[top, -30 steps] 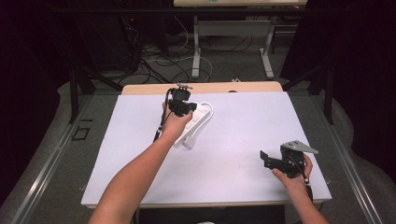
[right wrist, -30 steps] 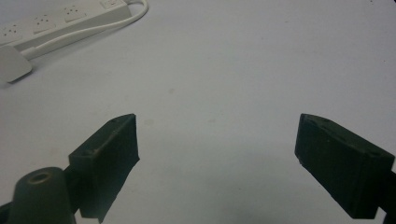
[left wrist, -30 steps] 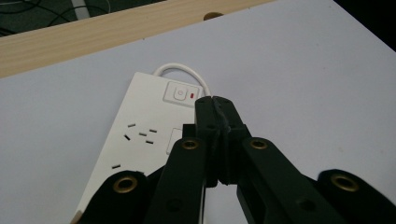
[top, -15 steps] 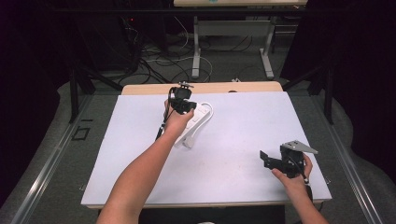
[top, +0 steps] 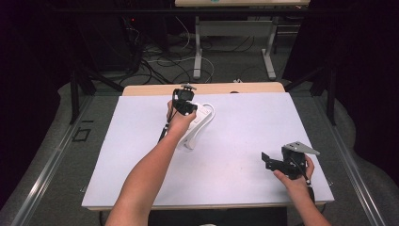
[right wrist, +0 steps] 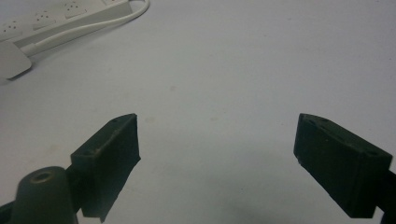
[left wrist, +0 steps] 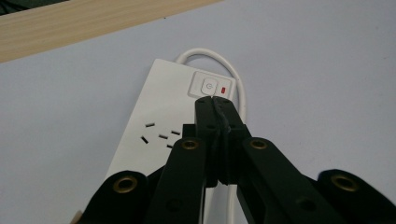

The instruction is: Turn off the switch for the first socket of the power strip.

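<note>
**Closed tips right at the power button**

High view: the white power strip (top: 197, 123) lies near the table's (top: 244, 141) far edge, running slantwise toward the person. The left gripper (top: 183, 101) hangs over its far end. The right gripper (top: 270, 161) waits near the right corner.

Left gripper view: the jaws are pressed together, holding nothing, their tips just below the switch (left wrist: 208, 87).

Right gripper view: the jaws stand spread apart over bare table; the strip lies far off.

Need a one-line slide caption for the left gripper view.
Left gripper, jaws shut, tips at the power button of a white power strip on the table.
</note>
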`<state>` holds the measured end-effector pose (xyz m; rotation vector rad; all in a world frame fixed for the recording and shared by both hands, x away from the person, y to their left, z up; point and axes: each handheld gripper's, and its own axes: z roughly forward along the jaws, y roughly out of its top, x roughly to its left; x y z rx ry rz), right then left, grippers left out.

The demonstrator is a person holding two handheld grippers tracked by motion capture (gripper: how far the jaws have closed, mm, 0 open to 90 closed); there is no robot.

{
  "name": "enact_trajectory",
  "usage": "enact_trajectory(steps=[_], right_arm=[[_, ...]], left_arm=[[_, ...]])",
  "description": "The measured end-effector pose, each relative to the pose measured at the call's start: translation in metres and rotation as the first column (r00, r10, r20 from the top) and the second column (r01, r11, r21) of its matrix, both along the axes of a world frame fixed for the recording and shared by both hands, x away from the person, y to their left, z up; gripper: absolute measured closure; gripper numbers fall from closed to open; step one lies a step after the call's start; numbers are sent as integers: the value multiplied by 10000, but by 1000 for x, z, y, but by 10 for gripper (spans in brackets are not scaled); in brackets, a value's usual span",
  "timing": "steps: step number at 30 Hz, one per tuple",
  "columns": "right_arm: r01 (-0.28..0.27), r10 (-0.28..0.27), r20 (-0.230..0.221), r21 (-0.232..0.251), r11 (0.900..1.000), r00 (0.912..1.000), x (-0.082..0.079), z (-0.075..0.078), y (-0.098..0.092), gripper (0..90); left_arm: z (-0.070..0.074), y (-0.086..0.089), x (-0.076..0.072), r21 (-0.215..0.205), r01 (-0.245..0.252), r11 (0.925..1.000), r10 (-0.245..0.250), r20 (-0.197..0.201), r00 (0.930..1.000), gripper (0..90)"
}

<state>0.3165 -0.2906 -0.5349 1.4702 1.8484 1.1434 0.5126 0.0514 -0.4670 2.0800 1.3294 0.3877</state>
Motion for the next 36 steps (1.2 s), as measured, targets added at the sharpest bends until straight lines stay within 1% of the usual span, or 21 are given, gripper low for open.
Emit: enact_trajectory(steps=[8,10,11,18,25,36], right_arm=[[42,-42,16,-11,10000,10000,1,-1,0,136],[10,-11,-139,-31,10000,9999,0,0,0,137],[-2,2,-62,29,10000,10000,1,-1,0,137],[-3,3,-73,43,10000,10000,0,-1,0,138],[7,-6,-142,93,10000,9999,1,-2,0,138],[5,-2,-191,175,9998,9998,1,-2,1,138]], left_arm=[[-9,-3,6,124,-80,9999,84,-252,9996,900],[-10,-3,7,129,-78,9999,81,-285,9996,900],[-11,-3,8,133,-95,9999,99,-306,9995,900],[-18,-4,12,251,-163,9996,177,-533,9984,900],[-23,-3,15,378,-236,9990,261,-666,9974,900],[-29,-2,20,431,-346,9985,386,-953,9947,900]])
